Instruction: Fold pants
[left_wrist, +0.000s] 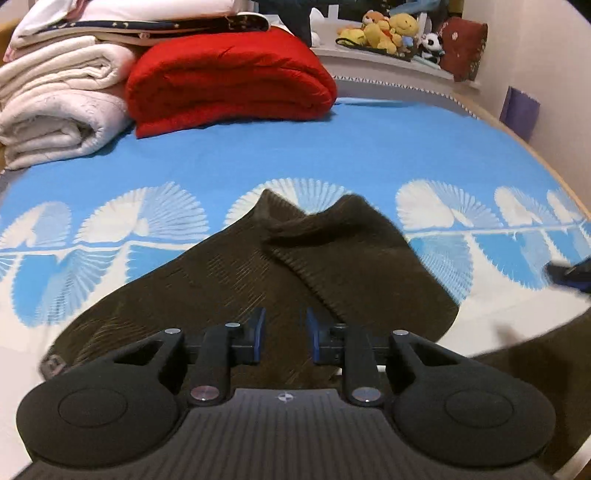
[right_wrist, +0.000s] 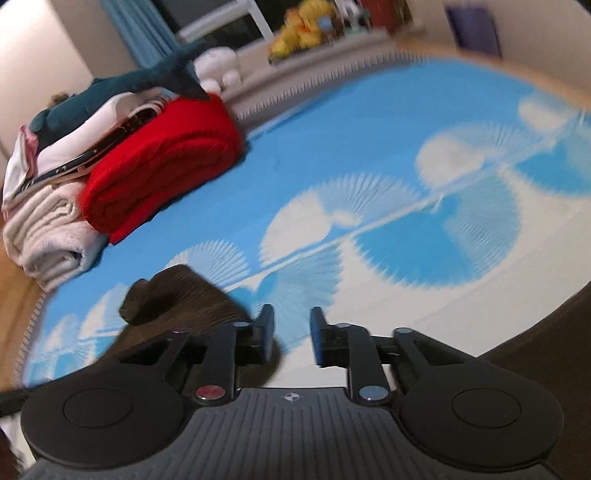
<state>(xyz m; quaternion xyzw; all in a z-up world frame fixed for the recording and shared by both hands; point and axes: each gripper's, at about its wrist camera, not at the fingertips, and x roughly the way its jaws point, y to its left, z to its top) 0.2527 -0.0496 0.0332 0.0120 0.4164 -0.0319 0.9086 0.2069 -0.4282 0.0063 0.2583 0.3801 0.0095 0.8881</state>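
Dark brown ribbed pants (left_wrist: 236, 273) lie crumpled on the blue-and-white bedspread (left_wrist: 369, 147), both leg ends pointing away from me. My left gripper (left_wrist: 285, 332) hovers open and empty just above the near part of the pants. In the right wrist view the pants (right_wrist: 177, 299) sit at the lower left, partly hidden behind the gripper body. My right gripper (right_wrist: 291, 332) is open and empty over bare bedspread (right_wrist: 388, 184), just right of the pants' edge. Its blue tip shows at the right edge of the left wrist view (left_wrist: 570, 275). The right view is motion-blurred.
A folded red quilt (left_wrist: 229, 81) and stacked white blankets (left_wrist: 55, 110) sit at the bed's far left. A shelf with plush toys (left_wrist: 391, 31) runs behind the bed. A dark object (right_wrist: 546, 369) fills the lower right corner.
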